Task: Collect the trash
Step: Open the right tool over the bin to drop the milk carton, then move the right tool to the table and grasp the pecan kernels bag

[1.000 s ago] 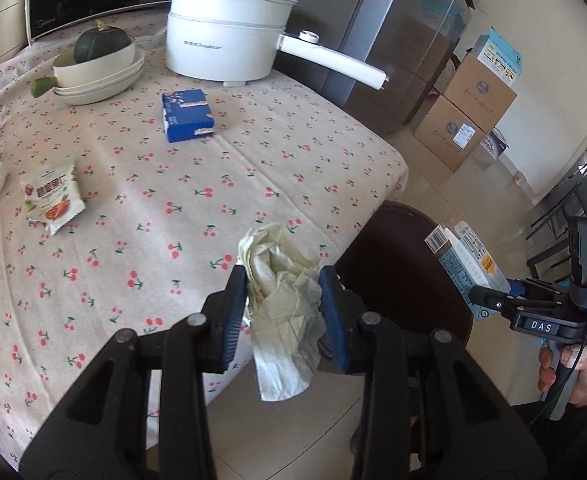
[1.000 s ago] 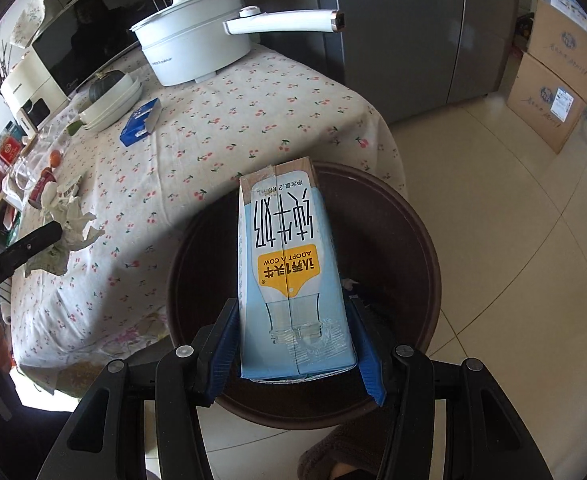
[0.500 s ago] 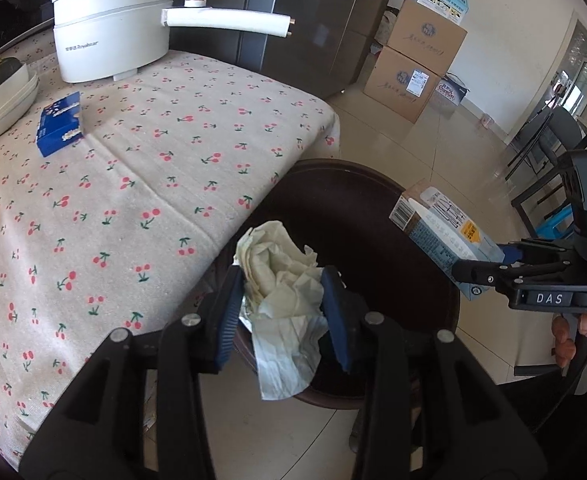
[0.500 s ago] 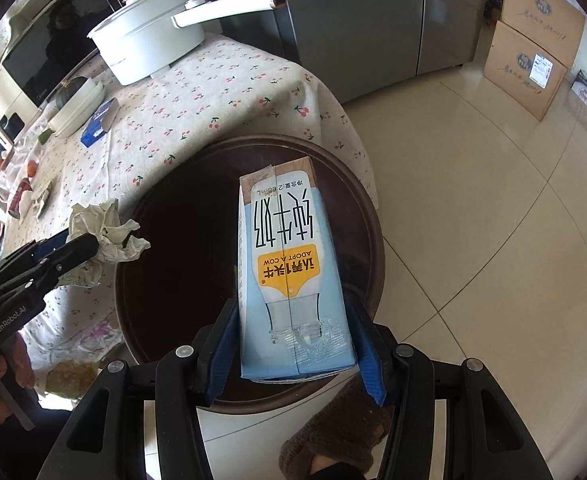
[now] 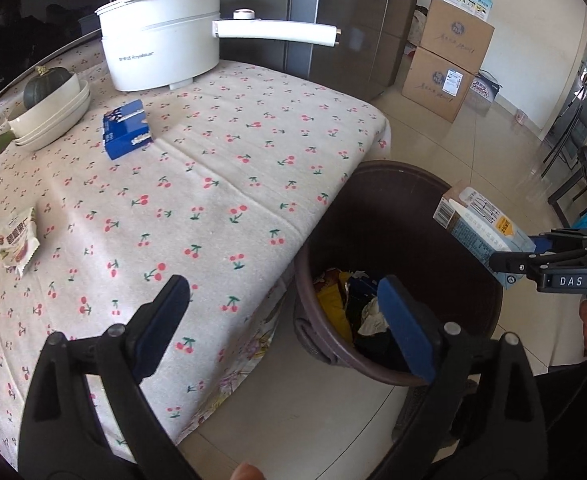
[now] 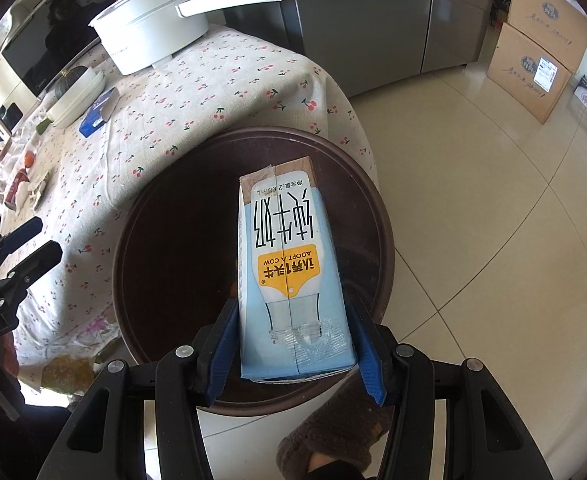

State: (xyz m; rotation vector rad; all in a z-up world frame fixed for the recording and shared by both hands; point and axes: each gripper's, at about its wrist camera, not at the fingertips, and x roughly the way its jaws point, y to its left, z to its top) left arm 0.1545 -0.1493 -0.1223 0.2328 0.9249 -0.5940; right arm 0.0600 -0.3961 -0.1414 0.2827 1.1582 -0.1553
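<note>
Milk carton [image 6: 293, 280] is clamped between the blue pads of the right gripper [image 6: 295, 354], w/ its printed face up and its brown end pointing to 12 o'clock. It is held over the mouth of the dark brown trash bin [image 6: 377, 216], not touching the rim. In the left wrist view the same carton [image 5: 481, 232] is seen at 3 o'clock, tilted, held by the right gripper [image 5: 533, 256] above the far side of the bin [image 5: 489, 320].

The left gripper [image 5: 285, 320] is spread wide apart, and nothing is held between its pads. It is seen over the table edge and the near rim of the bin. In the right wrist view the left gripper [image 6: 33, 240] is found at 9 o'clock, fingers apart, just beside the bin.

Inside the bin, crumpled paper [image 5: 373, 316] is lying on mixed wrappers [image 5: 333, 304], approx. at the bottom.

On the table w/ cherry-print cloth [image 5: 213, 184] are seen: a white pot [image 5: 161, 52] at 12 o'clock, a blue box [image 5: 127, 130] near it, stacked white bowls [image 5: 53, 112] w/ a dark green squash [image 5: 45, 84] at 10 o'clock, and a snack packet [image 5: 15, 244] at 9 o'clock. Cardboard boxes [image 5: 449, 60] are stacked on the floor at 1 o'clock.
</note>
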